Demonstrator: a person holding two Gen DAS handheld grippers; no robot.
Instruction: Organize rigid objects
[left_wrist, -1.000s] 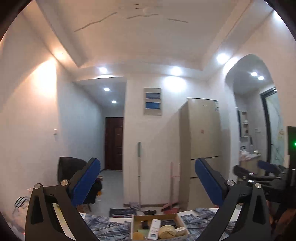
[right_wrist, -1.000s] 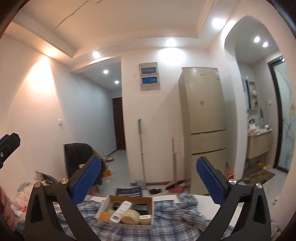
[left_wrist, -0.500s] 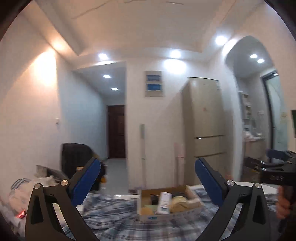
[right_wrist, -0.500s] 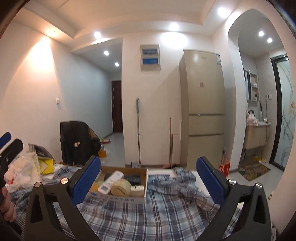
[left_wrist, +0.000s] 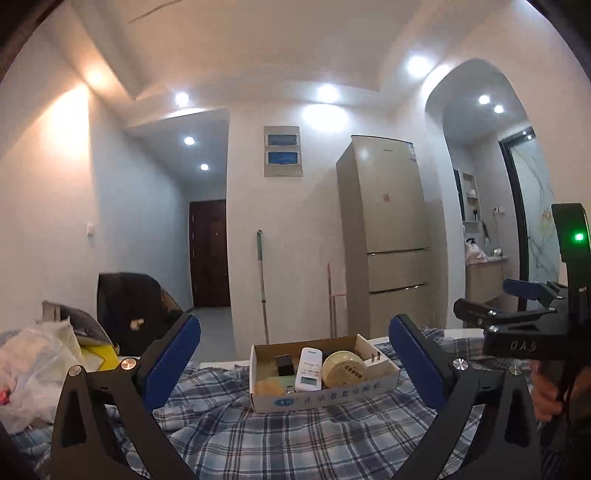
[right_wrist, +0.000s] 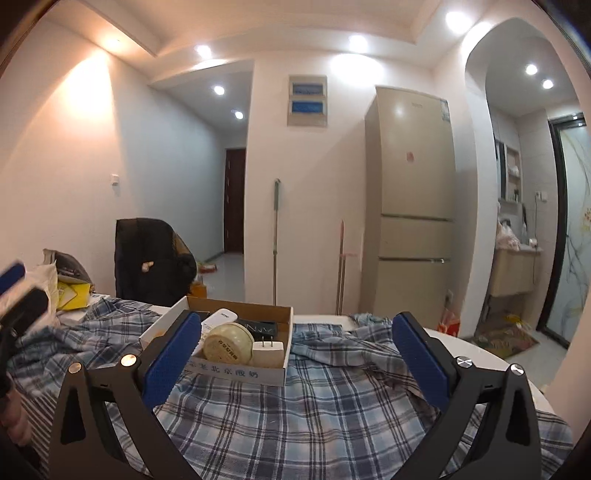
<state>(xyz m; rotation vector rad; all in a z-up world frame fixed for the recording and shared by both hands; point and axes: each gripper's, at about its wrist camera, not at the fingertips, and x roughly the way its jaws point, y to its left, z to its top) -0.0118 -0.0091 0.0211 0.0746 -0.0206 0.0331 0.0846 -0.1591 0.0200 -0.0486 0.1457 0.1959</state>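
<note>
cardboard box: matt paperboard, white outside, brown inside
checked cloth: soft woven fabric, blue and white, creased
round tin: smooth cream lid with a slight sheen
remote control: smooth white plastic
plug adapter: glossy white plastic, metal prongs
left hand-held gripper: matt black frame, bright metal screws, textured blue pads
fridge: glossy champagne-coloured front
plastic bag: thin, crinkled, translucent white
</note>
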